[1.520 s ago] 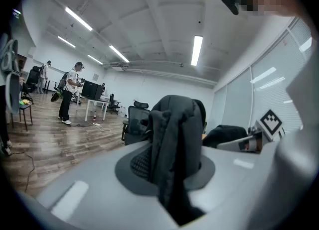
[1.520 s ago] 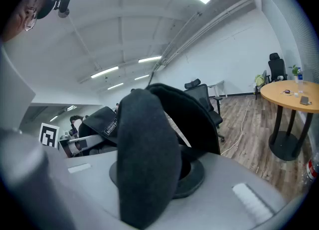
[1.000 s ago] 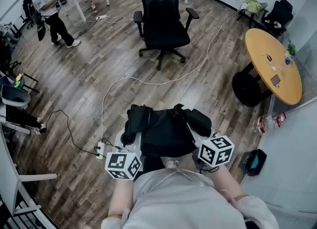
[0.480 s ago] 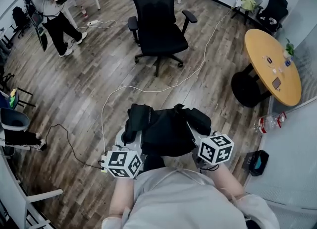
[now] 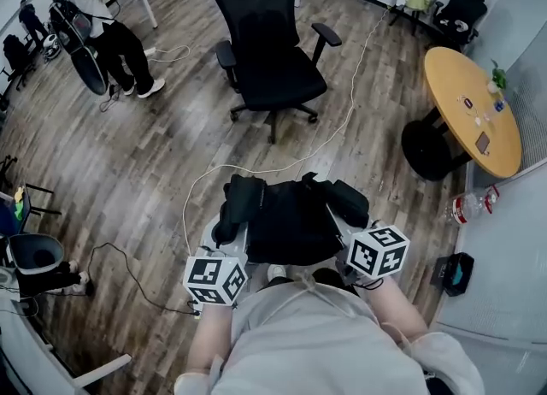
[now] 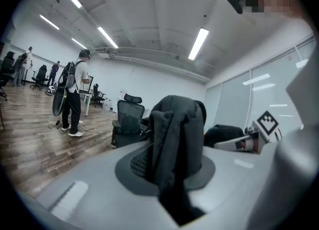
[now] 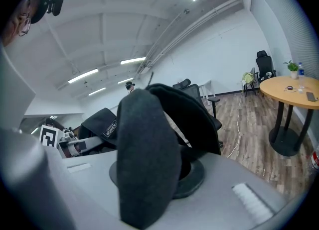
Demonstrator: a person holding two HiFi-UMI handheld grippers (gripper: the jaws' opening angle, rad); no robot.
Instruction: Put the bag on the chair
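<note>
Left gripper (image 6: 175, 186): jaws nearly together, pinching a dark fold of the bag (image 5: 286, 218). The cloth bunches up & drapes over the jaw faces. Right gripper (image 7: 149, 179): same, jaws clamped on a thick padded strap (image 7: 144, 139) that stands up btwn them. Bag is black, slumped in the middle, slung btwn the two grippers just in front of the person's body, off the floor (image 5: 154, 154).

Chair (image 5: 272, 51) = black office chair w/ armrests, straight ahead, well apart from the bag, seat bare & turned this way.

Step in hand, as I read it: carry to the chair; placing not yet begun. To do it well:
- Grip firm on both sides, since each hold is on soft cloth only & could slip.
- Grippers level w/ each other so the bag doesn't tip.
- White cable (image 5: 256, 169) crosses the floor btwn bag & chair: step over, don't snag.
- Chair looks wheeled & may roll or swivel if bumped. Come in from the front, bag above the seat edge & btwn the armrests, lower till the seat takes the weight, then let go.

Round table (image 5: 474, 111) at right is off the path.
</note>
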